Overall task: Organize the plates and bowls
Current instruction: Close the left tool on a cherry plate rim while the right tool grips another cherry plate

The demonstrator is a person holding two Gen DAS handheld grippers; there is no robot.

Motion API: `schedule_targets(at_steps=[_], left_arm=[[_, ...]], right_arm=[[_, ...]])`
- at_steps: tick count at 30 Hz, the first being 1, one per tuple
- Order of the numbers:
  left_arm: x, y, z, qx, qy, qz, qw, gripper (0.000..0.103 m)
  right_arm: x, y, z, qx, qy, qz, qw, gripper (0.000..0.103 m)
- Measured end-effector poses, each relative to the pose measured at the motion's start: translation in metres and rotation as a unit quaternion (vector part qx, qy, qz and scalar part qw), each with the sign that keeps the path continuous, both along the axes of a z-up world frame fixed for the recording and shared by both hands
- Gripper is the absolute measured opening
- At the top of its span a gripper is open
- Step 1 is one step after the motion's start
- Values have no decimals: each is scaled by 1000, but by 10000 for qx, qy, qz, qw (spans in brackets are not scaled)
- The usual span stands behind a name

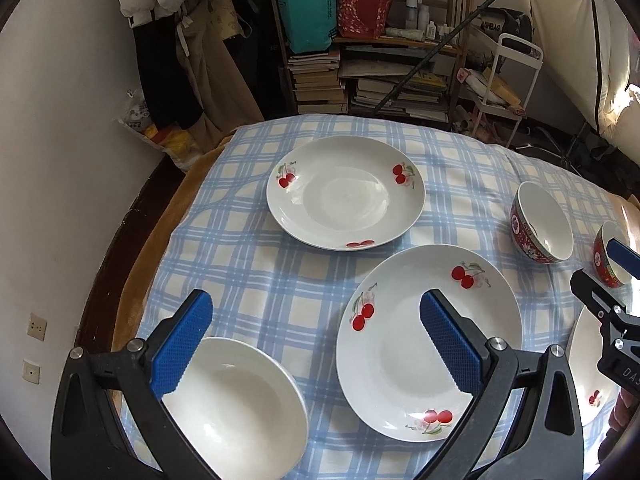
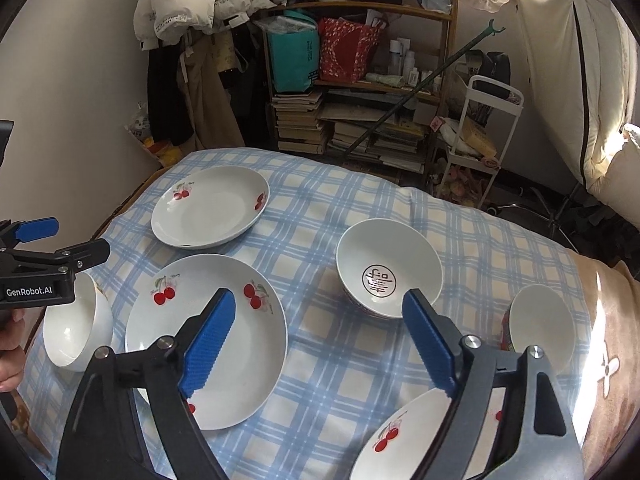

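Both grippers hang with jaws spread over a checked tablecloth set with cherry plates and bowls.

The left gripper is released, nothing between its blue pads — a plain white bowl lies under its left finger, a cherry plate under its right. The right gripper also stands wide, gripping nothing; another cherry plate sits at its 5 o'clock, a red-sided bowl with a round mark inside at 1 o'clock, a smaller bowl at 3 o'clock. A third cherry plate lies farthest off at 11 o'clock on the blue checked tablecloth.
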State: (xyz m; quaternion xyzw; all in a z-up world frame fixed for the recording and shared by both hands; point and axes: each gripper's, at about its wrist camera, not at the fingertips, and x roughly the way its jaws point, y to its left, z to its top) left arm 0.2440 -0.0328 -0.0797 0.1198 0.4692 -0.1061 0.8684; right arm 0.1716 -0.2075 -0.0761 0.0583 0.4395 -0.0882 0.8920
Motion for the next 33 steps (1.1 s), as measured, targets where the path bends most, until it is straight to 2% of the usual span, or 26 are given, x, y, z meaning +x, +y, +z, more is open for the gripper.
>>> schedule_targets(at_steps=[6,9,19,22,27,29,31,33], left_arm=[[9,-10,-24,96,219,-72,9997,102],[12,-15,-33,140,377,-131,9991,102],[8,-37,-43,318,525,-574,9965,101],[11,-37,-53,299,734,-565,9953,91],[12,-37,-67,334,964,-505,9935,78],[12,-36,-72,267,1093,-505,9924,68],[12,-37,-75,272,1146,-531,9916,61],[12,-36,-77,280,1160,-477,9917,60]], right_arm=[[14,-1,-23,101,170,79,9998,88],[18,-2,-35,261,307,127,9991,82],[26,6,-56,486,588,332,9965,81],[26,8,-61,499,656,384,9959,79],[27,9,-71,578,819,412,9941,69],[27,9,-75,659,885,427,9930,59],[26,8,-79,748,942,423,9918,55],[25,6,-82,795,980,423,9911,50]])
